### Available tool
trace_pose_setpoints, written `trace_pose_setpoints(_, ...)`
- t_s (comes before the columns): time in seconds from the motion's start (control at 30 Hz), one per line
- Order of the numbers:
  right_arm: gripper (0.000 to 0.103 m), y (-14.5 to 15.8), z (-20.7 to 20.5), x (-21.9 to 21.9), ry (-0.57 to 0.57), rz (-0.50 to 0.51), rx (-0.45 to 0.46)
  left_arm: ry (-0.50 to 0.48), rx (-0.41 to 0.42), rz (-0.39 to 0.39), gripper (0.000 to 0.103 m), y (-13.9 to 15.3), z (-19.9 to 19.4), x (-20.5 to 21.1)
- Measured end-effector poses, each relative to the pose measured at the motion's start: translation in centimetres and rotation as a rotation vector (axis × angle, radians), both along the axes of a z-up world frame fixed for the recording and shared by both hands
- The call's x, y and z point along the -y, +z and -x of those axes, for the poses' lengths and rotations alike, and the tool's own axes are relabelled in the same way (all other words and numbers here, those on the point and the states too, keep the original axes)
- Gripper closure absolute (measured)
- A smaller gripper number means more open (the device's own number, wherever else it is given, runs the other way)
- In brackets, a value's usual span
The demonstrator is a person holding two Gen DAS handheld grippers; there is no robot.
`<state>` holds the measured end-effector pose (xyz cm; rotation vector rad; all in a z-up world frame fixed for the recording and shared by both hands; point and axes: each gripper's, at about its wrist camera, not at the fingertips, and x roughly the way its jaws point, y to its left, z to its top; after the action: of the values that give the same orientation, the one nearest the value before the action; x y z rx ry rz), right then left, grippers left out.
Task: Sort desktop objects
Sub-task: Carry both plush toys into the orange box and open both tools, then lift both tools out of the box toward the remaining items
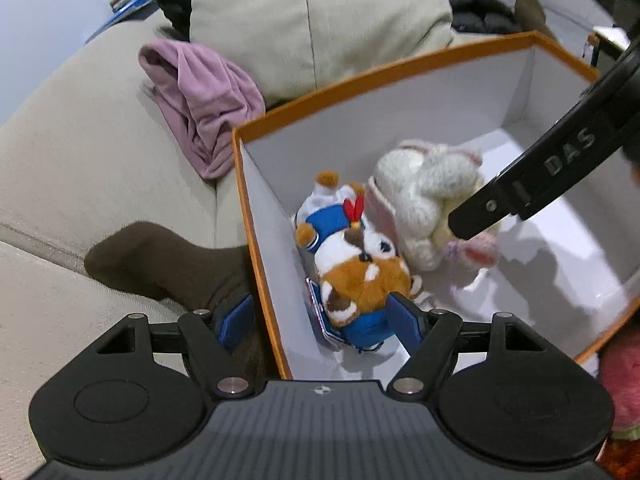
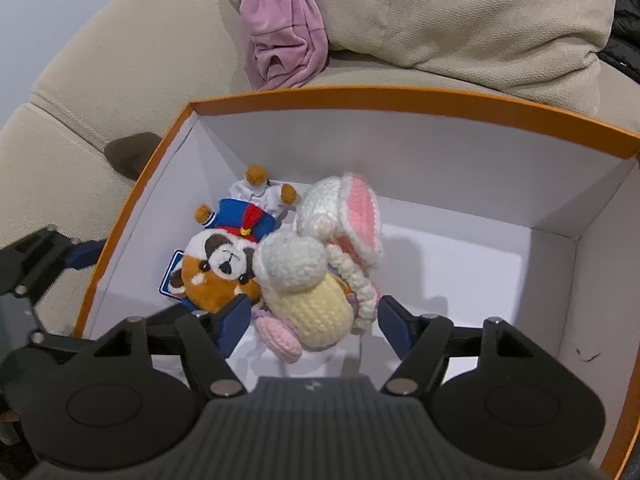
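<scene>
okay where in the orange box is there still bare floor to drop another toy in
The box floor is bare on its right half, between the crochet bunny and the right wall, back to the far wall. The left corner is crowded: the red panda plush lies against the left wall, touching the bunny. The right tool straddles the bunny; the left tool straddles the left wall.

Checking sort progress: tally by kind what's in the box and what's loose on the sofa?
Plush toys in box: 2 (red panda, crochet bunny)
Cloth items on sofa: 2 (pink garment, brown sock)
Cushion: 1
Total: 5
</scene>
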<state>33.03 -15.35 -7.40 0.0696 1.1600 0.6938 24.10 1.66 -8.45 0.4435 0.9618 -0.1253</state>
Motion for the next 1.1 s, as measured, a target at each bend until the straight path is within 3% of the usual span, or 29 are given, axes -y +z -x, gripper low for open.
trace_pose_setpoints(0.03,0.036,0.0,0.0,-0.1,0.003,0.002,0.001,0.004,-0.004,-0.008,0.019,-0.2,0.0,0.0)
trace_pose_setpoints(0.2,0.050,-0.2,-0.5,-0.4,0.010,-0.008,-0.001,0.028,-0.010,0.038,0.047,-0.1,-0.6,-0.4)
trace_pose_setpoints(0.4,0.052,-0.3,-0.9,-2.0,0.044,-0.001,0.059,0.092,0.004,0.086,0.056,-0.1,-1.4,-1.1)
trace_pose_setpoints(0.63,0.048,0.0,-0.4,-1.5,0.036,-0.007,0.069,0.108,0.012,0.113,0.054,0.4,-0.9,-1.3)
trace_pose_setpoints(0.7,0.037,0.8,0.1,-0.7,0.020,-0.036,0.089,0.108,0.039,0.099,0.054,0.9,-0.4,-1.3)
trace_pose_setpoints(0.77,0.035,1.9,0.8,0.0,0.008,-0.068,0.116,0.133,0.077,0.097,0.050,2.2,0.3,-1.5)
trace_pose_setpoints(0.87,0.035,3.8,3.0,1.2,-0.014,-0.133,0.194,0.166,0.123,0.158,0.047,4.6,2.0,-2.0)
trace_pose_setpoints(0.97,0.035,5.4,6.2,2.8,-0.037,-0.202,0.293,0.176,0.179,0.163,0.047,6.7,4.6,-1.9)
trace_pose_setpoints(1.1,0.035,6.3,11.2,5.0,-0.074,-0.234,0.422,0.179,0.182,0.238,0.047,8.5,8.3,-1.8)
